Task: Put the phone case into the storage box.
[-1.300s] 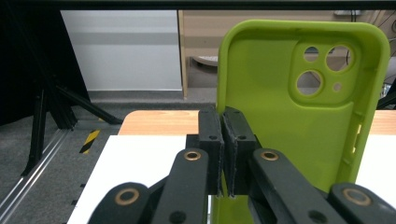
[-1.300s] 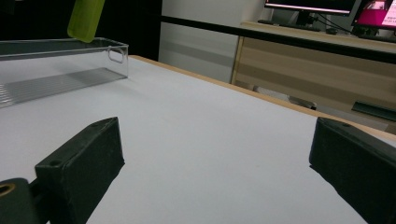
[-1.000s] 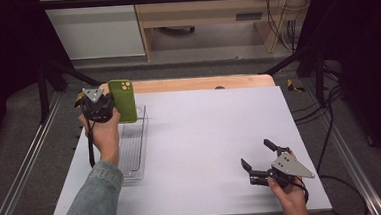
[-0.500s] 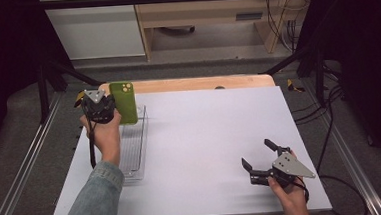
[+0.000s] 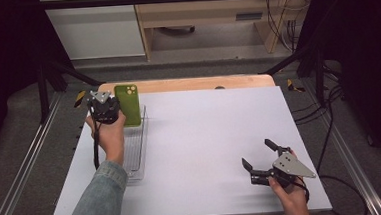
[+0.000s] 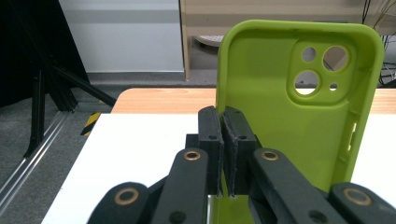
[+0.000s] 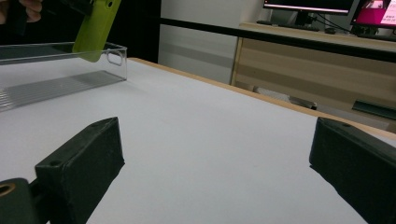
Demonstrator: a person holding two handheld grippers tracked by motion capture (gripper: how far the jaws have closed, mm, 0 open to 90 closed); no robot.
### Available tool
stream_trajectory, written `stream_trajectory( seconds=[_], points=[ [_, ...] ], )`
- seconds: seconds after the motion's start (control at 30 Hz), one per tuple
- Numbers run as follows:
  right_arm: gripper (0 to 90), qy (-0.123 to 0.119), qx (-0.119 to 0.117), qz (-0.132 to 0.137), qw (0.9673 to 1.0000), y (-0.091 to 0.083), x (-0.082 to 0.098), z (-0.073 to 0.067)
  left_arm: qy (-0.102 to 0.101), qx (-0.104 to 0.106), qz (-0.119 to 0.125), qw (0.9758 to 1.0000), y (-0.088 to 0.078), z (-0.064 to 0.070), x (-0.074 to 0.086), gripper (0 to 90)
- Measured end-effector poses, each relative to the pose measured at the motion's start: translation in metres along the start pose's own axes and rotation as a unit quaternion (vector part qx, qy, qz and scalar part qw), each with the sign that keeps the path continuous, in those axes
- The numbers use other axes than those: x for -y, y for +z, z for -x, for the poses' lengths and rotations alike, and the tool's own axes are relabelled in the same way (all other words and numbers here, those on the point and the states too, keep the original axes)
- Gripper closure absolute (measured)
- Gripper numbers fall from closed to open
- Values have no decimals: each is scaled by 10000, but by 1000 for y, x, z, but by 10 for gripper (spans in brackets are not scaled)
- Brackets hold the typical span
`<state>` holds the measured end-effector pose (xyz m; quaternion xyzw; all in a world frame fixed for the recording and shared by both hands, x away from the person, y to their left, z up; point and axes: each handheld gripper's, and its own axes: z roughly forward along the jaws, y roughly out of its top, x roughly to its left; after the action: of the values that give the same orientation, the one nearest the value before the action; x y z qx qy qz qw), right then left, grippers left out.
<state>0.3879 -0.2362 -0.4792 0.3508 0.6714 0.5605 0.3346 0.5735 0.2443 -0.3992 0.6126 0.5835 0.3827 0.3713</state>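
Note:
A lime-green phone case [image 5: 128,104] stands upright in the air above the far end of a clear plastic tray [image 5: 136,153] at the table's left side. My left gripper [image 5: 116,110] is shut on the case's left edge. In the left gripper view the two pads [image 6: 233,140] pinch the thin side wall of the case [image 6: 285,126], whose open inside and camera cutouts face me. My right gripper [image 5: 256,153] rests low near the table's front right, open with nothing between its fingers [image 7: 79,163]. The right gripper view also shows the case [image 7: 95,28] tilted over the tray [image 7: 56,79].
The white table top [image 5: 210,131] has a wooden strip [image 5: 192,84] along its far edge. Metal frame rails run along both sides. Cables lie on the floor at the right, and a wooden cabinet stands beyond the table.
The left gripper with the case has sunk slightly toward the tray. The right gripper has stayed where it was.

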Motion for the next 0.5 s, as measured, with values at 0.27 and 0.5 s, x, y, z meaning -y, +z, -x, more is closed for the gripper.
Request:
stream_trajectory(
  seconds=[0.27, 0.5],
  points=[
    [31, -3, -17, -2, 10000, 0, 0, -1, 31, -24, -78, 10000, 3, 1, 3, 865],
    [31, 19, -18, 3, 10000, 0, 0, 0, 29, -25, -98, 9999, 4, 2, 4, 864]
  ],
)
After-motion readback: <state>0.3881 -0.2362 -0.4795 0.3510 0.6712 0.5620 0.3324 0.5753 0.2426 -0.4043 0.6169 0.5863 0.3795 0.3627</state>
